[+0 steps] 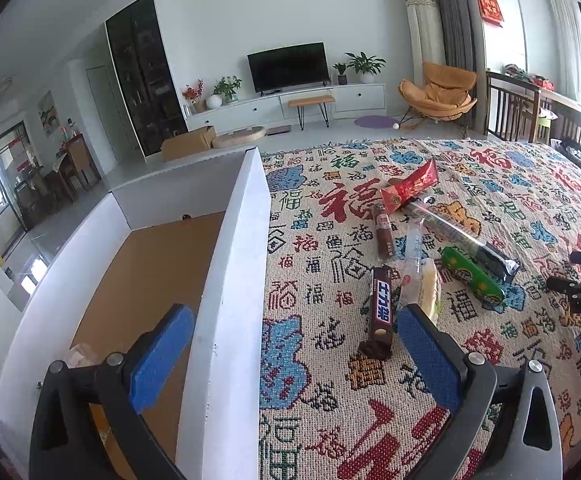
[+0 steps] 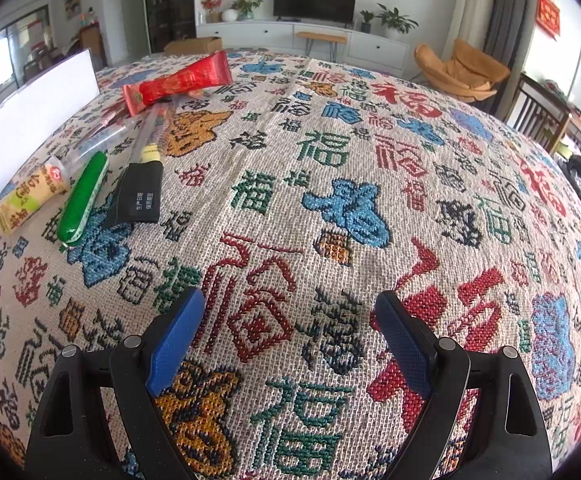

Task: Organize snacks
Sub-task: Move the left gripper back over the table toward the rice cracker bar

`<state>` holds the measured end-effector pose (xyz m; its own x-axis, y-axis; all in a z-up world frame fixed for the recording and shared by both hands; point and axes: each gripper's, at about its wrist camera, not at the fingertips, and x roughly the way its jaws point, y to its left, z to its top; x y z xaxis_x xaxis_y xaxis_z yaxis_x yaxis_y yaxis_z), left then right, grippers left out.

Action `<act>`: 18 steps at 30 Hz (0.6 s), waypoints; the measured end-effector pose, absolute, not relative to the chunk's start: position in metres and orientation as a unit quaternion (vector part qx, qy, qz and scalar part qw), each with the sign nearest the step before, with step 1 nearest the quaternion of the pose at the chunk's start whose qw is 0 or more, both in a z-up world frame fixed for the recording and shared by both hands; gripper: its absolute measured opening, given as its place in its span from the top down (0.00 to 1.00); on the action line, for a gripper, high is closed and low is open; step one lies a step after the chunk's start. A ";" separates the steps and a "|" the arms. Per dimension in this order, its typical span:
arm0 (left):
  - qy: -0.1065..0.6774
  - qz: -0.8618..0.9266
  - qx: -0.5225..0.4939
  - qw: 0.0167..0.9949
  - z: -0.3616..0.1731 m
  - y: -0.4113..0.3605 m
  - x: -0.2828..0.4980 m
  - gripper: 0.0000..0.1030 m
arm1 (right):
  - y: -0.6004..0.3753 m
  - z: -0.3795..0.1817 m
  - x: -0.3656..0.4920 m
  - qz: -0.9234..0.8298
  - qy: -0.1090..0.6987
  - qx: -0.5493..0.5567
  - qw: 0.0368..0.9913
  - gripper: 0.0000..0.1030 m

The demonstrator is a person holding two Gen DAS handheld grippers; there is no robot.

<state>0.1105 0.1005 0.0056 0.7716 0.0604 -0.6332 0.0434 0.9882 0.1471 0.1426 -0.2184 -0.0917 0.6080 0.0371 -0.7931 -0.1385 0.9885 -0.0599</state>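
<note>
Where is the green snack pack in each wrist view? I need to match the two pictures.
Left wrist: green snack pack lies right of centre, beside the black-ended clear pack.
Right wrist: green snack pack lies far left, between the yellow pack and that black-ended pack.
Shared landmark: the red wrapper beyond it.

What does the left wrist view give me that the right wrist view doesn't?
Only the left wrist view shows the inside of the white box, with a small wrapped item at its near end, the brown chocolate bar beside the box, a small brown sausage, and the right claw at the frame edge.

Only the right wrist view shows the bare cloth ahead of the open right claw.

Both show the red packet, green snack, yellow snack and black-ended pack.
</note>
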 end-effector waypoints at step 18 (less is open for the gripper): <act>0.342 0.007 0.067 0.937 0.025 0.090 0.100 0.01 | -0.223 -0.093 0.144 0.058 0.445 -0.040 0.893 0.13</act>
